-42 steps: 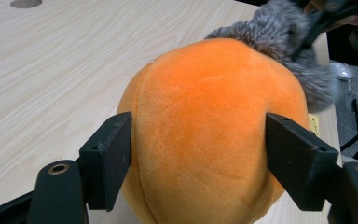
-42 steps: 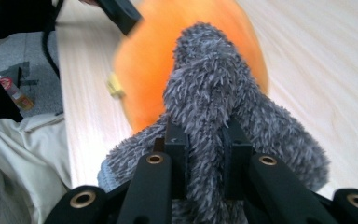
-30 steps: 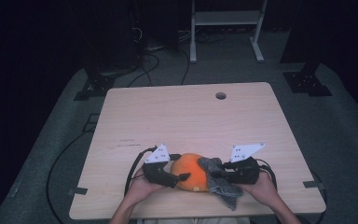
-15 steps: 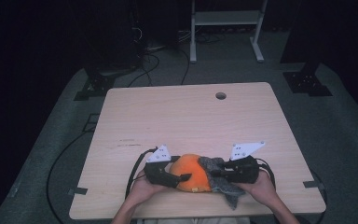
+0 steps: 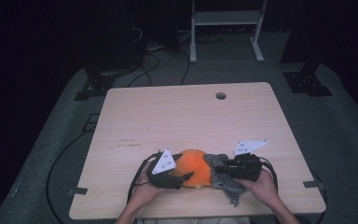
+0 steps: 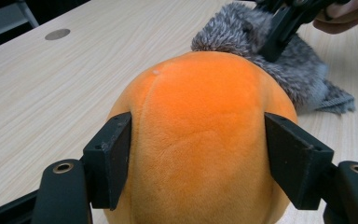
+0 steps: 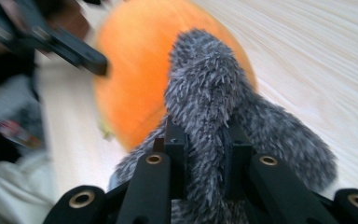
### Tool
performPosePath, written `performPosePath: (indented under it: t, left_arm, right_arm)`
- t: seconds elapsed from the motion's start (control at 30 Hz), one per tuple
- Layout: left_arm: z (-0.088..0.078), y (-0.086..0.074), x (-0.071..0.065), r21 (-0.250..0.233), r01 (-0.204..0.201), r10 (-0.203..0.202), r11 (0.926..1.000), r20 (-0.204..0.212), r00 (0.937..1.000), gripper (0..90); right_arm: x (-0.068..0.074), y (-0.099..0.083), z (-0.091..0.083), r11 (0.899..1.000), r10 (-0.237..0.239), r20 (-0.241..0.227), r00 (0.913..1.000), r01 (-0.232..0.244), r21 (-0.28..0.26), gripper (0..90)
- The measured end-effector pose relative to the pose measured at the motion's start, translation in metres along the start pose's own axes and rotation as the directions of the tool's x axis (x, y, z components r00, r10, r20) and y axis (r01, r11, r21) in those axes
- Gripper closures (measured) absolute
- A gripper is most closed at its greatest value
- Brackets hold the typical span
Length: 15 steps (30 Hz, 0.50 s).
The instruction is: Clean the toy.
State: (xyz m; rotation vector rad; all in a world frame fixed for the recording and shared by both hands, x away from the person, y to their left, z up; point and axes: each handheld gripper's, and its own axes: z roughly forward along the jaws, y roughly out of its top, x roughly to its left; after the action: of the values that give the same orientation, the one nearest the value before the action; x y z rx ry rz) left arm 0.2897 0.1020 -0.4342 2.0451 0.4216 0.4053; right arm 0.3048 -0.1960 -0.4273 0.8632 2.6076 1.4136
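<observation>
I am working at the near edge of the pale wooden table, where a round orange plush ball is sitting with a fuzzy grey knitted cloth draped against its right side. My left gripper is straddling the ball's flanks; its jaws have just been closing, and the pads are now lying against the velvety pile without visibly denting it. My right gripper is pinching a fold of the grey cloth tightly between its jaws. I am judging the ball to be light, soft and springy, likely to squash and bulge out of a shallow grip, so I am taking it across its widest part. The cloth looks limp and grippy; a bunched fold suits it.
</observation>
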Motion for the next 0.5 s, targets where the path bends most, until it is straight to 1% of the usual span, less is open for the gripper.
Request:
performPosePath:
  t: [0.03,0.07,0.1,0.13,0.17,0.2,0.23,0.27,0.3,0.33,0.37,0.43,0.5]
  left_arm:
    - [0.0,0.0,0.0,-0.002,0.001,-0.001,1.0,0.002,1.0,28.5]
    - [0.001,0.001,0.0,-0.004,-0.001,0.001,1.0,0.011,0.9999,28.5]
    - [0.001,0.001,-0.001,-0.005,-0.002,0.002,1.0,0.013,0.9999,28.3]
    - [0.001,0.0,-0.001,-0.006,-0.001,0.001,1.0,0.014,0.9999,28.0]
    - [0.001,0.0,0.0,-0.003,0.004,-0.004,1.0,0.018,0.9998,27.9]
    - [0.001,0.0,0.0,-0.002,0.012,-0.012,0.9999,0.02,0.9997,27.8]
    - [0.0,-0.001,0.002,0.0,0.018,-0.018,0.9998,0.025,0.9995,27.8]
    - [-0.001,-0.001,0.003,-0.003,0.024,-0.024,0.9997,0.029,0.9993,27.8]
    - [-0.001,-0.001,0.003,-0.003,0.031,-0.031,0.9995,0.031,0.999,27.8]
    - [-0.001,-0.001,0.003,-0.005,0.034,-0.034,0.9994,0.032,0.9989,27.7]
    - [0.0,0.0,0.002,-0.006,0.029,-0.029,0.9996,0.031,0.9991,27.7]
    - [0.001,0.001,0.001,-0.002,0.024,-0.024,0.9997,0.026,0.9994,27.4]
    - [0.002,0.001,0.001,-0.01,0.038,-0.038,0.9992,0.029,0.9989,26.8]
  right_arm:
    - [0.003,0.002,-0.002,1.0,0.003,-0.02,0.9998,-0.003,-0.022,75.4]
    - [0.008,0.007,-0.004,0.999,-0.015,-0.03,0.9994,0.013,-0.047,75.3]
    - [0.015,0.013,-0.005,0.996,-0.044,-0.033,0.9985,0.041,-0.073,75.4]
    - [0.018,0.016,-0.004,0.995,-0.057,-0.031,0.9979,0.054,-0.082,75.3]
    - [0.02,0.019,-0.002,0.995,-0.074,-0.023,0.997,0.072,-0.073,75.3]
    - [0.019,0.018,0.002,0.995,-0.079,-0.01,0.9968,0.078,-0.058,75.3]
    - [0.016,0.016,0.004,0.996,-0.069,-0.016,0.9975,0.068,-0.053,75.3]
    - [0.01,0.012,0.004,0.998,-0.041,-0.024,0.9988,0.04,-0.044,75.4]
    - [0.007,0.009,0.004,0.999,-0.031,-0.018,0.9993,0.031,-0.037,75.4]
    - [0.004,0.006,0.003,0.999,-0.026,0.002,0.9997,0.026,-0.019,75.4]
    - [0.003,0.004,0.002,1.0,-0.022,0.012,0.9997,0.022,-0.009,75.4]
    - [0.003,0.002,-0.001,1.0,0.004,-0.006,1.0,-0.004,-0.022,75.3]
    - [0.012,0.011,-0.003,0.998,-0.041,-0.01,0.9991,0.041,-0.052,75.3]
